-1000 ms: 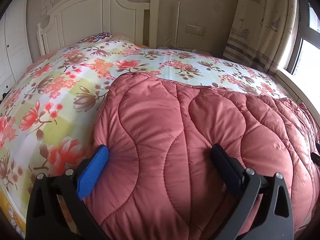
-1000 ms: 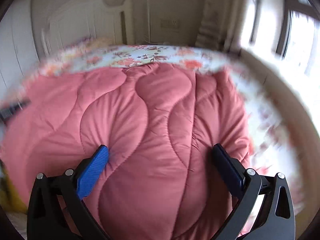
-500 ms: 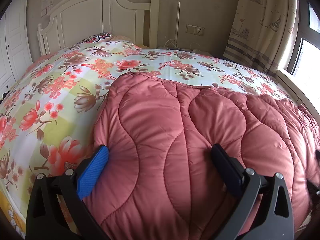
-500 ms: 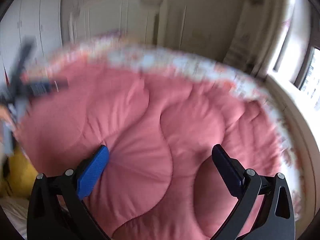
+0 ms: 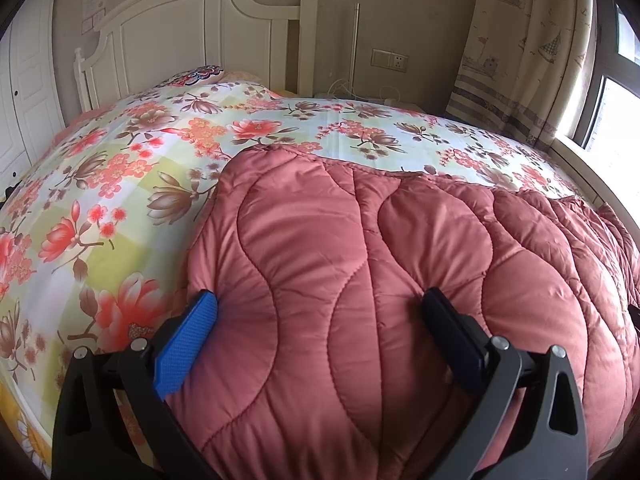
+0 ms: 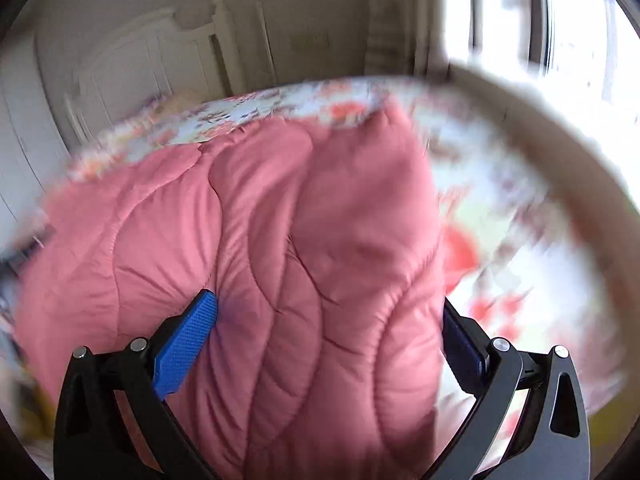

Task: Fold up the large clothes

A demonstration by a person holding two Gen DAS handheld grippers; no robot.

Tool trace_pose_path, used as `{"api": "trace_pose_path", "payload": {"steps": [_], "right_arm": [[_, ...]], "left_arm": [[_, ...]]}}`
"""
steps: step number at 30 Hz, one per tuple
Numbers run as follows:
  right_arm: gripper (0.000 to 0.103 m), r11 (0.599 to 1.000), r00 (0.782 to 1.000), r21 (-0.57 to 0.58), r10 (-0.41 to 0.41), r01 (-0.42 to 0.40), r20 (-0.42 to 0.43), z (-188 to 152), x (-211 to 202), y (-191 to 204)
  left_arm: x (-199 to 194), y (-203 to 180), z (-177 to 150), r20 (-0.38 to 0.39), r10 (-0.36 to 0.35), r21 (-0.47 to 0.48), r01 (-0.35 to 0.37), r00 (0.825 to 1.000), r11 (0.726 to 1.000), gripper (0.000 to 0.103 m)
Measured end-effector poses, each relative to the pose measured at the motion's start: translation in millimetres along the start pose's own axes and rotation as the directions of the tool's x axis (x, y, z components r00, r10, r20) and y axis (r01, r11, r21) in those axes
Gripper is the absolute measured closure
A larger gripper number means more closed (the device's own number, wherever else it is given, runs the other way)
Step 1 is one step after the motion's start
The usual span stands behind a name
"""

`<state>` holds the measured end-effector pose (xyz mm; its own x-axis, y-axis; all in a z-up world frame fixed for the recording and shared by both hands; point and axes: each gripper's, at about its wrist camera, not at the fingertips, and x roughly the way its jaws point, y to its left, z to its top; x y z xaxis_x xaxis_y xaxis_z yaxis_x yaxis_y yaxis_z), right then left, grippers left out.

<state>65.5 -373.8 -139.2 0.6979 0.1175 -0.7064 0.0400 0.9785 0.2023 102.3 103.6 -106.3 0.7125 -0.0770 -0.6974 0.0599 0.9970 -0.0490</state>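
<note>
Swinging hard, the right-hand view has whipped back toward the window since half a second ago, everything smeared with blur, while the left view has barely budged. Left gripper [image 5: 320, 312]: jaws spread wide, blue pads pressing into the pink quilted coat [image 5: 360, 280], which lies bunched on the floral bedspread [image 5: 120, 184] near the foot of the bed. Right gripper [image 6: 328, 312]: jaws wide too, a puffy fold of the coat [image 6: 300, 260] bulging between them.
</note>
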Motion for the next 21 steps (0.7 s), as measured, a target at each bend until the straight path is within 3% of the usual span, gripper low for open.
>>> {"api": "trace_pose_path", "payload": {"steps": [3,6,9,12,15,18,21], "right_arm": [[0.005,1.000,1.000,0.003,0.017,-0.017,-0.009,0.7,-1.0,-2.8],[0.005,1.000,1.000,-0.009,0.004,-0.004,-0.004,2.7,-2.8,-0.9],[0.005,1.000,1.000,0.010,0.012,-0.012,-0.004,-0.6,-4.2,-2.6],[0.005,0.999,0.997,0.036,0.011,-0.013,0.072,-2.0,-27.0,-3.1],[0.005,0.986,0.974,0.082,0.128,-0.145,0.187,-11.8,-66.7,-17.5],[0.005,0.963,0.949,0.137,0.192,-0.231,0.252,-33.5,-101.9,-40.6],[0.009,0.930,0.926,0.198,0.248,-0.309,0.284,-66.8,-125.6,-63.7]], "left_arm": [[0.0,-0.6,1.9,-0.016,0.010,-0.001,-0.010,1.000,1.000,0.002],[-20.4,-14.0,9.1,-0.020,0.101,-0.020,-0.101,0.995,0.995,0.003],[-49.1,-50.8,13.1,0.050,-0.018,0.066,0.015,0.999,0.998,0.002],[-51.9,-90.7,11.3,0.078,-0.031,0.197,0.015,0.996,0.980,0.002],[-9.2,-109.7,5.9,0.001,0.009,0.259,-0.009,1.000,0.966,0.002],[11.4,-97.8,4.7,0.006,-0.073,0.195,0.071,0.997,0.978,0.002],[14.3,-97.1,6.9,-0.003,-0.076,0.201,0.075,0.997,0.977,0.002]]}}
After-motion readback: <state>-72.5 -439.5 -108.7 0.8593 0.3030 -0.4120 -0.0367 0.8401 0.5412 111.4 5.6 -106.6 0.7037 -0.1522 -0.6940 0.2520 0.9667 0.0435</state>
